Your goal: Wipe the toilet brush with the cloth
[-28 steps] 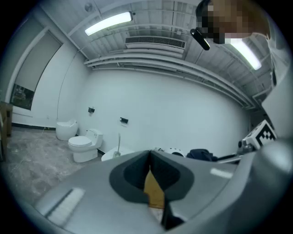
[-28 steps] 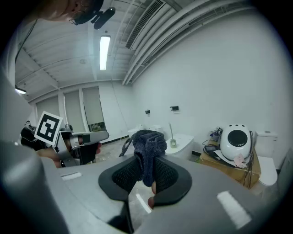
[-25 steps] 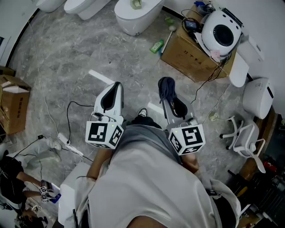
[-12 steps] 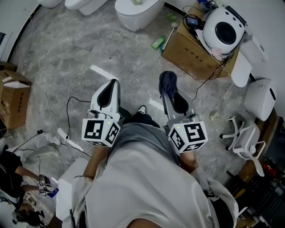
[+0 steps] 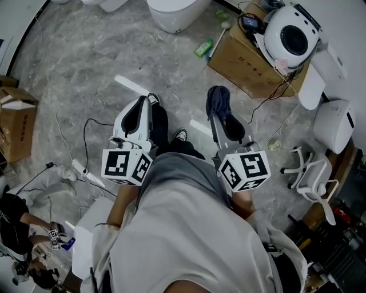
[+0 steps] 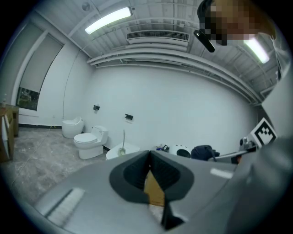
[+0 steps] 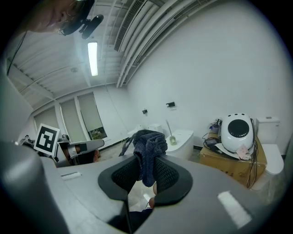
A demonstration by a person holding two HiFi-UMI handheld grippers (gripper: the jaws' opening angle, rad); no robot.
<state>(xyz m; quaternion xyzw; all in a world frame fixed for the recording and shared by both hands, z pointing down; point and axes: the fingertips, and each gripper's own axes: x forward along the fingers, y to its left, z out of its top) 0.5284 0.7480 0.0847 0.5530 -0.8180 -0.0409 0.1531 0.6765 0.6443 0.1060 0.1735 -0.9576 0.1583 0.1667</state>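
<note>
Looks down on a grey veined floor (image 5: pixel 86 57), with a white toilet (image 5: pixel 171 14) cut off at the top edge and a brown cardboard box (image 5: pixel 246 63) to its right, a round white appliance (image 5: pixel 291 37) resting on top of the box. Holds a gripper in each hand, both out in front of the body and pointed toward the toilet. Shows the left gripper (image 5: pixel 144 103) with its jaws pressed together at the tips and nothing between them. Has the right gripper (image 5: pixel 219 114) clamped on a dark blue cloth (image 7: pixel 149 141), pinched between the ribbed pads, bunched up above the jaw tips and hanging a little way down between them. Finds the toilet brush (image 7: pixel 172 138) well apart from both grippers, standing in the white bowl near the far wall, thin handle up and leaning slightly. Picks out the same brush (image 6: pixel 122 142) in the left gripper view, past the closed jaws. Leaves cloth and brush far from touching.
</note>
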